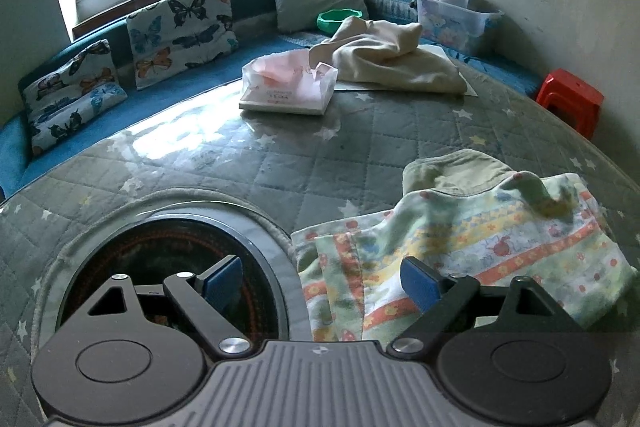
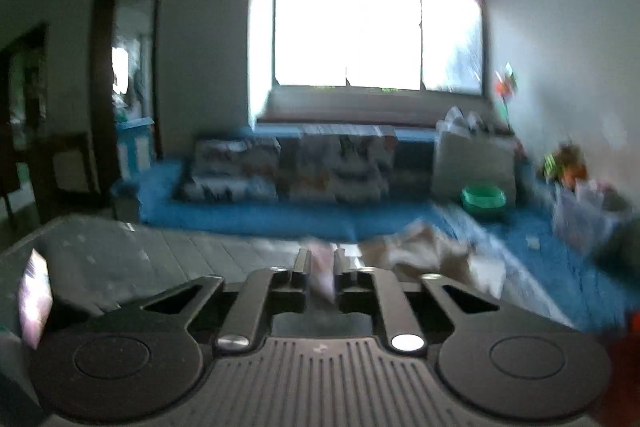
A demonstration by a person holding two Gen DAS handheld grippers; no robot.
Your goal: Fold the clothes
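Observation:
A small patterned garment, pale green with orange and yellow flower stripes, lies crumpled on the quilted grey table at the near right. My left gripper is open and empty, its blue pads just above the garment's near edge. A cream garment lies bunched at the far side; it shows blurred in the right wrist view. My right gripper is raised and level, blurred, its jaws close together on a strip of pale pink cloth.
A round dark opening is set in the table at the near left. A pink tissue pack sits mid-table. Butterfly cushions, a green bowl, a plastic bin and toys line the blue bench. A red stool stands right.

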